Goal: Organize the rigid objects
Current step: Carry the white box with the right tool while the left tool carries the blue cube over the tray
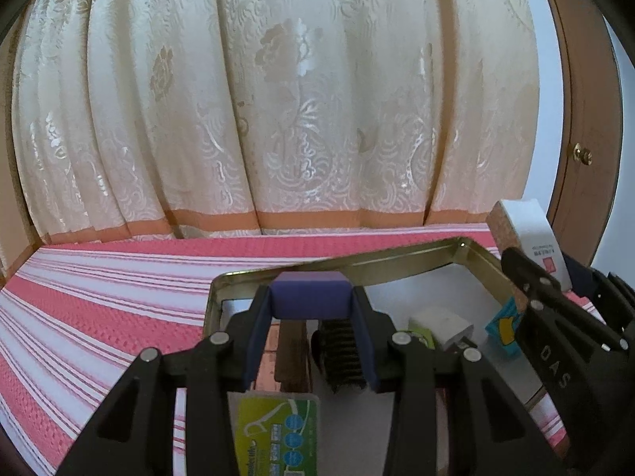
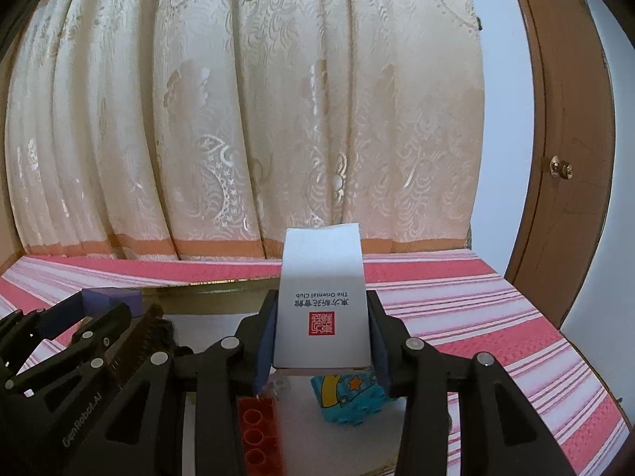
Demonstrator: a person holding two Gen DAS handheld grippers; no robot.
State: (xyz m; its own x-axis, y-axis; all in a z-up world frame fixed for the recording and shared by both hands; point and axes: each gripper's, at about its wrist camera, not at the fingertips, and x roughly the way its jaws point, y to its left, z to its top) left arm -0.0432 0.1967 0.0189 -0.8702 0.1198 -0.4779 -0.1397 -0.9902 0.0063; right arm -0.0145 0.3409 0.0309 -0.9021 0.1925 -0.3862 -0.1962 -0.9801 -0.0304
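The left hand-held gripper [image 1: 311, 317] is closed on a small purple block [image 1: 309, 295], its pads pressed flat against the block's two opposite sides, and holds it above the gold metal tray [image 1: 416, 256]. The block looks solid, light and square-edged, so a pinch across parallel faces should keep it from twisting; its smooth surface could slip if the hold loosens. The right hand-held gripper [image 2: 321, 341] clamps a white card box [image 2: 322, 297] printed with "The Oriental Club" and a red seal, held upright over the same tray. The box is probably hollow and light, and its thin walls would dent under a hard squeeze, so the lower, stiffer part near the folded end, where the pads sit, seems the better place to take it.

Below, inside the tray, lie a dark brush [image 1: 341, 353], a white adapter [image 1: 444, 325], a blue patterned toy [image 2: 349, 396], a red studded brick [image 2: 256, 432] and a green packet [image 1: 278, 436]. The tray rests on a worktop covered with a pink striped cloth [image 1: 99, 317], before a cream curtain [image 1: 278, 99].
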